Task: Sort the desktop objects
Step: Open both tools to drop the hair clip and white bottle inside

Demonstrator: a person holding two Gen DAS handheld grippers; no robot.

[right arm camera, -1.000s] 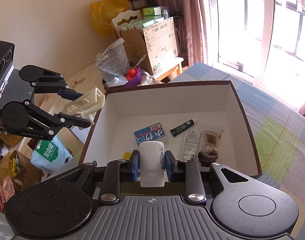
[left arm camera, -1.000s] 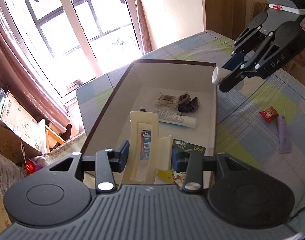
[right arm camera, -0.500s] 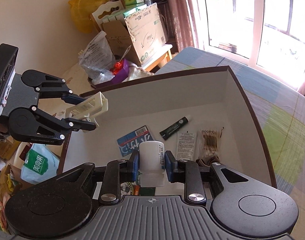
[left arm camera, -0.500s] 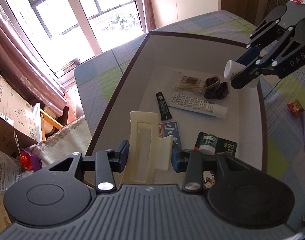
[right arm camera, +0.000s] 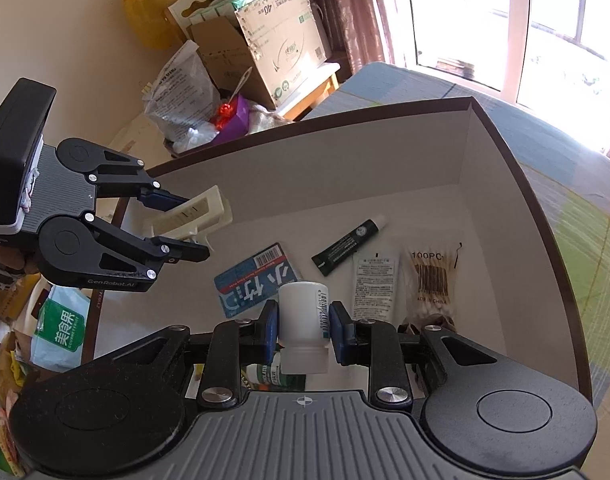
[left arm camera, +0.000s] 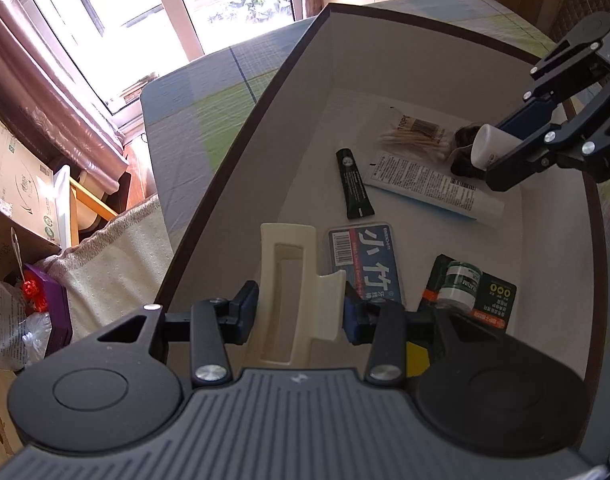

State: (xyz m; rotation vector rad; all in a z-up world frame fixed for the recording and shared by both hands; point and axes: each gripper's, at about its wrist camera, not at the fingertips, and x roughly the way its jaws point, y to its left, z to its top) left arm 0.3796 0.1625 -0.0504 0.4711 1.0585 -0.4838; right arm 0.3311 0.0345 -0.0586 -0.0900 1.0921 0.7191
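Two loads have moved over the brown-rimmed white box point(left arm camera: 425, 76): our left gripper point(left arm camera: 301, 316) clamps a cream plastic holder point(left arm camera: 293, 280), our right gripper point(right arm camera: 304, 330) a white plastic bottle point(right arm camera: 304, 318). Both now hang lower inside, so release looks next.

The cotton-swab packet point(right arm camera: 433, 280) reads "100PC" above a barcode and "MADE IN CHINA" below it. The left tongs point(right arm camera: 197, 236) carry "GenRobot.AI" on the lower arm. The cardboard carton point(right arm camera: 281, 52) at far left shows "40". The blue card point(right arm camera: 257, 284) and green-white bag point(right arm camera: 61, 332) bear Chinese characters.
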